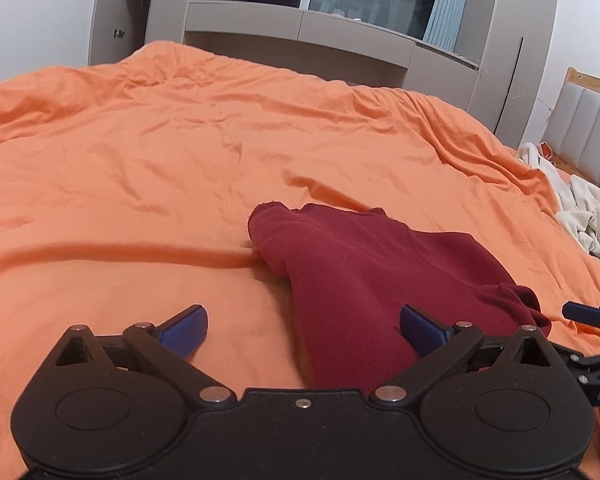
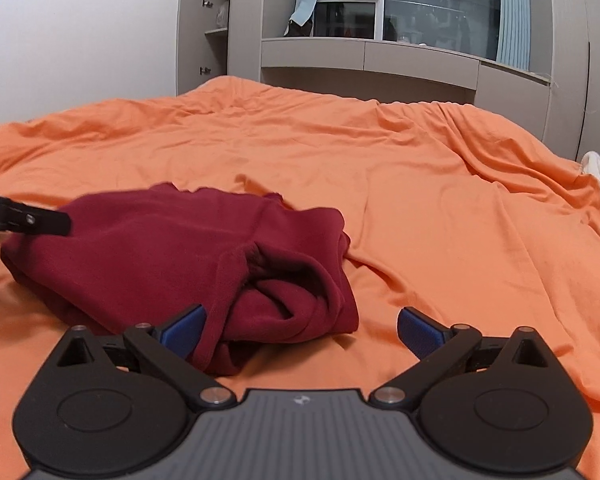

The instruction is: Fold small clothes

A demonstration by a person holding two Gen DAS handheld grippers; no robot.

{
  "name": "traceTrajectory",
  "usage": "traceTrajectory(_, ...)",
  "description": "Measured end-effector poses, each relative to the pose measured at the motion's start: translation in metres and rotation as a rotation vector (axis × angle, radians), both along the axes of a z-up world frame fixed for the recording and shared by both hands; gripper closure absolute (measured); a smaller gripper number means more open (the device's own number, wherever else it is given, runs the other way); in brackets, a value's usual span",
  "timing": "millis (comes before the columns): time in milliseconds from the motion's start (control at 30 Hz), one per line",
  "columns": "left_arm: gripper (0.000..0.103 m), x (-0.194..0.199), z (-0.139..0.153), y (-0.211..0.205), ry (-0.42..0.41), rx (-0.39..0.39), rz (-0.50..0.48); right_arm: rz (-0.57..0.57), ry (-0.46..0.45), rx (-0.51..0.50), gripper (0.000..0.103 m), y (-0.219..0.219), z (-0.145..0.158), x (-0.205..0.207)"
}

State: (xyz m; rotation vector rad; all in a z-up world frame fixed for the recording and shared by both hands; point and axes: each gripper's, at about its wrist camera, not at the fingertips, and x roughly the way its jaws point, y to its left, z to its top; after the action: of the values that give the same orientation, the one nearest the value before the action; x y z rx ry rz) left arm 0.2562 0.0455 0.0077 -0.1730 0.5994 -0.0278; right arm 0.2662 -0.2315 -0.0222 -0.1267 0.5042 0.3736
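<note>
Lying on the orange bed (image 1: 140,160), the dark red garment (image 1: 360,276) runs lengthwise away from the released left hand-held gripper (image 1: 304,330), between whose blue fingers its near end sits, while the right hand-held gripper (image 2: 300,330), also spread, faces its bunched right edge.

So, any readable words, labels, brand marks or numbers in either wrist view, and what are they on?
No text can be read with confidence.
Right gripper body, at the left wrist view's right edge: embossed letters, too blurred and cut off to read.
Right gripper housing, in its own view: a small pale emblem, no legible letters.
Maroon garment: no print visible.
</note>
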Motion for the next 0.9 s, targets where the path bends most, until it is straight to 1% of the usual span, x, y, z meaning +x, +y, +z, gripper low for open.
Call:
traceTrajectory(300, 0.001, -0.019, -0.002, -0.01, -0.045, 0.039, 0.036, -0.008, -0.031, -0.008, 0.0, -0.002, -0.001, -0.007)
traceTrajectory(433, 0.001, -0.025, -0.002, -0.011, -0.057, 0.03, 0.055, -0.016, -0.059, -0.007, 0.0, -0.003, 0.002, -0.014)
traceTrajectory(600, 0.001, -0.036, 0.003, -0.011, -0.088, 0.017, 0.069, -0.034, -0.115, 0.006, 0.0, -0.005, 0.01, -0.029)
traceTrajectory(767, 0.001, -0.053, 0.008, -0.018, -0.13, 0.016, 0.067, -0.058, -0.181, 0.089, 0.0, -0.017, 0.02, -0.054)
traceTrajectory(900, 0.001, -0.072, 0.013, -0.024, -0.186, 0.017, 0.057, -0.071, -0.23, 0.175, 0.0, -0.027, 0.029, -0.077)
